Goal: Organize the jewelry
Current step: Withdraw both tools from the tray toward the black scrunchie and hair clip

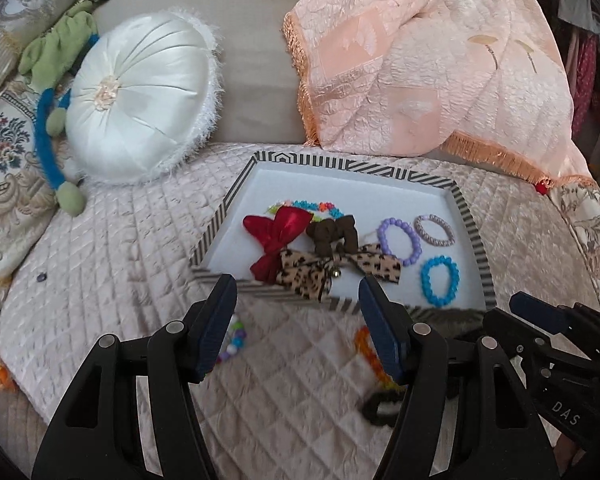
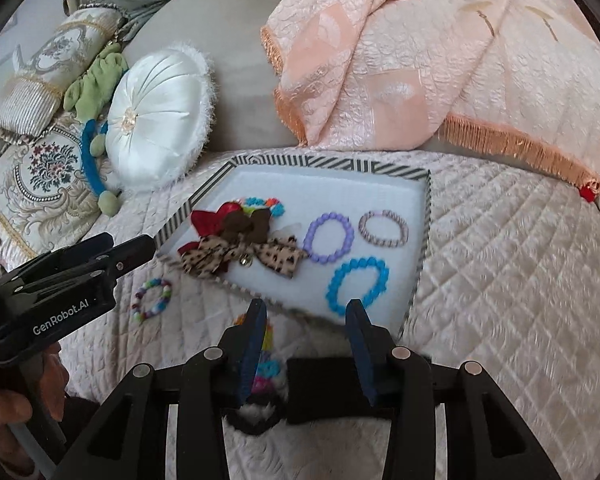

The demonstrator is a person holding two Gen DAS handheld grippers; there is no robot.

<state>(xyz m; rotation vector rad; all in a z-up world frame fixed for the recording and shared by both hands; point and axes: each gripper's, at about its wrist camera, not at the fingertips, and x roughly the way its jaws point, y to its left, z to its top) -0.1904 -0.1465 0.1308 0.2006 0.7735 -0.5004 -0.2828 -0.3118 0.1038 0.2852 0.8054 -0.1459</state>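
Both tools hover with fingers spread and nothing between them above a quilted bedspread [image 1: 111, 248]: the left tool [image 1: 297, 308] low at 6 o'clock in its own view, the right tool [image 2: 307, 330] likewise in its own. On the quilt just beyond the left tool's tips lie a multicoloured bead bracelet [image 2: 152, 299] at 7 o'clock, an orange bead bracelet [image 1: 370, 354] and a dark scrunchie [image 1: 380, 408] at 5 o'clock. Further out sits a white tray with a striped rim [image 1: 472, 232]. Inside it, a leopard-print bow [image 1: 320, 270] overlaps a red bow [image 1: 277, 240] and a brown bow [image 1: 332, 234] at the tray's near left, with a colourful bead bracelet [image 1: 320, 206] behind them. At the tray's right lie a blue bead bracelet [image 1: 440, 280], a purple bead bracelet [image 1: 398, 240] and a twisted lilac band [image 1: 435, 230], each apart. Beyond, a white round cushion [image 1: 139, 104] rests at 10 o'clock and a peach fringed throw [image 1: 420, 60] at 1 o'clock.
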